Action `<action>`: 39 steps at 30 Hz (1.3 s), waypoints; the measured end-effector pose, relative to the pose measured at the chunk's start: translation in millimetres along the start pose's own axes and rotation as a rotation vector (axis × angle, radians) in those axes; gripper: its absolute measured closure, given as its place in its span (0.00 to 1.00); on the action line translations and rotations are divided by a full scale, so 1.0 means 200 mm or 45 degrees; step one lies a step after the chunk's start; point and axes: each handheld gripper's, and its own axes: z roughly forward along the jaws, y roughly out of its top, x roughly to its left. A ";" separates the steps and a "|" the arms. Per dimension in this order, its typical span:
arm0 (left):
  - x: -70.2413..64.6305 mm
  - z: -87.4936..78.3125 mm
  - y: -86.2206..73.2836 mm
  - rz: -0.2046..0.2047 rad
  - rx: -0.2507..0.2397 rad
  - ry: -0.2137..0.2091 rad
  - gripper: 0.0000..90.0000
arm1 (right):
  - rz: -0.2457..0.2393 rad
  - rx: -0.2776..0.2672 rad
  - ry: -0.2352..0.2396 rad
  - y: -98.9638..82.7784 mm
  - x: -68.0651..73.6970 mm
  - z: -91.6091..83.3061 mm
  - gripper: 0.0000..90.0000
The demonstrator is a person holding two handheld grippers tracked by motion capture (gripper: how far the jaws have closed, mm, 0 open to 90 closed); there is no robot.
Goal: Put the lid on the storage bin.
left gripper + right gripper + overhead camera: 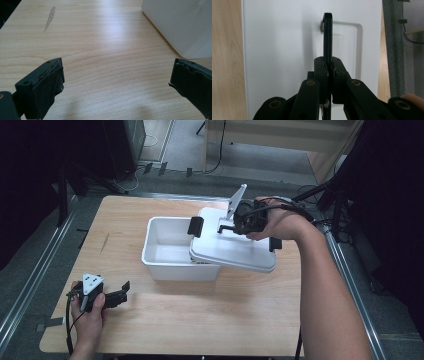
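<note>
R gripper [329, 68] pinching lid handle [327, 37] | L gripper [116, 85] spread, on table [100, 37]

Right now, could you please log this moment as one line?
right gripper: shut on lid handle | lid: askew over bin | left gripper: open, on table

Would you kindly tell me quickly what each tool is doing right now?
Left tool: open, holding nothing, low over the table.
Right tool: shut on the lid's black handle.
</note>
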 end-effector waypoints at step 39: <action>-0.01 0.00 0.00 0.038 -0.006 -0.006 0.00 | -0.133 -0.025 0.080 0.47 0.03 0.19 0.95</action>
